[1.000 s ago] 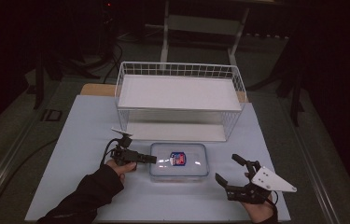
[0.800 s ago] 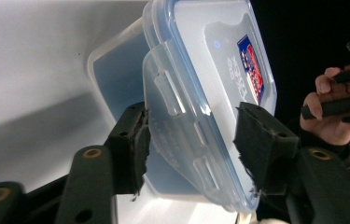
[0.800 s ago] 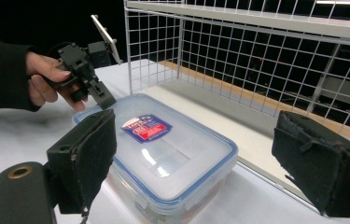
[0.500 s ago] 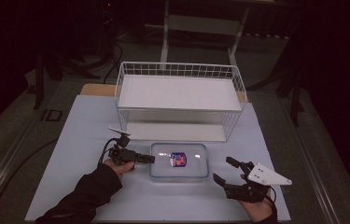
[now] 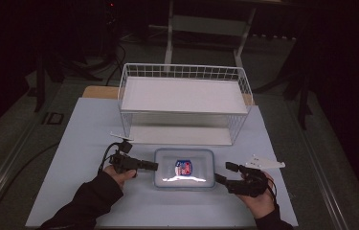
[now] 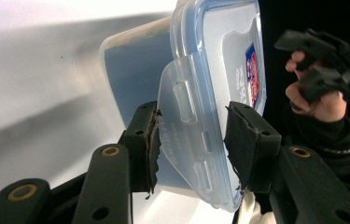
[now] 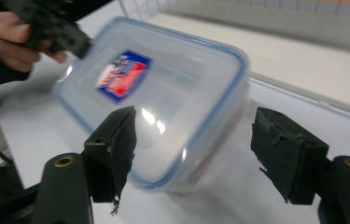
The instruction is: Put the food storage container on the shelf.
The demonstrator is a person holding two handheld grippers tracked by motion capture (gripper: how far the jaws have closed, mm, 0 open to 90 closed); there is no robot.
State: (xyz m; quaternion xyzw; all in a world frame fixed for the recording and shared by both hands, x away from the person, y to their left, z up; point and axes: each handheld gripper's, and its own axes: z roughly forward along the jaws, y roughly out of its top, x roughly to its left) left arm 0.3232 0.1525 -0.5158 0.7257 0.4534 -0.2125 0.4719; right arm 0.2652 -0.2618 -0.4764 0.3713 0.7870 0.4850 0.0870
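High view: one clear plastic box [image 5: 185, 168] with a blue-edged lid is seen lying flat on the pale table [image 5: 86, 129], near the front edge and between two grippers. One red and blue sticker [image 5: 183, 167] is stuck on the lid. One white wire basket [image 5: 184, 103] is set behind the box, well apart from it. The left gripper [image 5: 152, 166] is held at the box's left end. In the left gripper view, one lid flap [image 6: 189, 140] is seen between the two black pads [image 6: 150, 144], which are close on either side of it; whether it is being pinched cannot be told. The right gripper [image 5: 225, 173] is held just beside the box's right end. In the right gripper view its two jaws are spread wide, with a corner of the box between them and nothing squeezed.
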